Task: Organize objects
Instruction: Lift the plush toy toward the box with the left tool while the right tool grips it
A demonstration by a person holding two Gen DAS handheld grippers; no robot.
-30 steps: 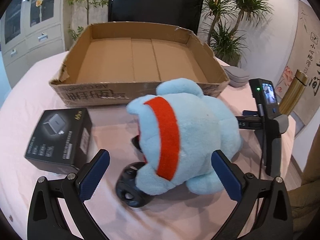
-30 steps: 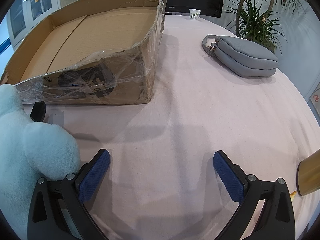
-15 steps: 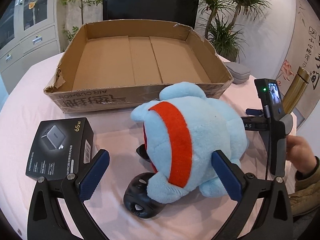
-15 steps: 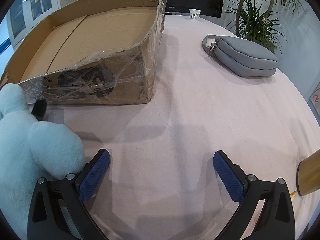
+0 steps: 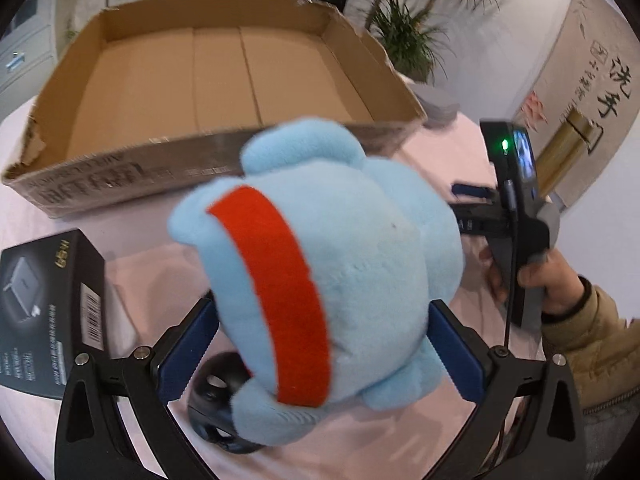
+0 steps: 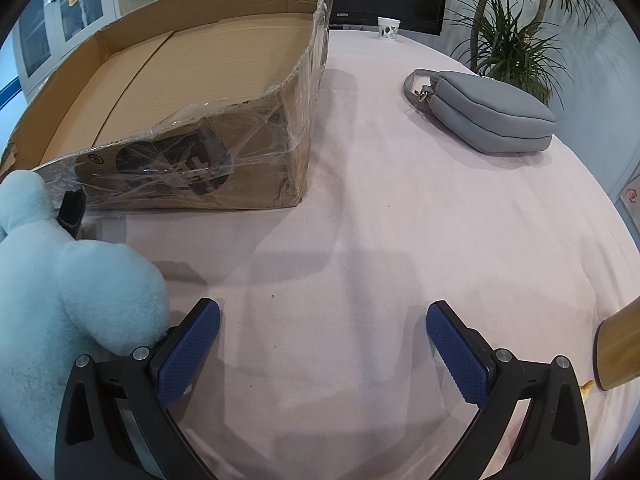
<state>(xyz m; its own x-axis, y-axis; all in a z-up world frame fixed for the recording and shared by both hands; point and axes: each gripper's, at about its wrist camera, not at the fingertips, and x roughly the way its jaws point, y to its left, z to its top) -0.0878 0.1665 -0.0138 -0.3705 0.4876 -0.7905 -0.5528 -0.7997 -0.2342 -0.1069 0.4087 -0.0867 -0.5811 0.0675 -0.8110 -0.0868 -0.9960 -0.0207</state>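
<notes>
A light blue plush toy with a red band sits between the fingers of my left gripper. The blue pads touch its sides and it looks lifted off the pink tablecloth. The plush also shows at the left edge of the right wrist view. A black round controller lies under it. The open cardboard box stands behind it, also seen in the right wrist view, and is empty. My right gripper is open and empty over the cloth.
A black charger box lies at the left. A grey pouch lies at the right back, a paper cup beyond it. A gold bottle stands at the right edge. The other hand-held gripper is right of the plush.
My left gripper has moved forward around the plush and closed on it; the plush now sits higher and nearer the box. The right gripper has not moved.
</notes>
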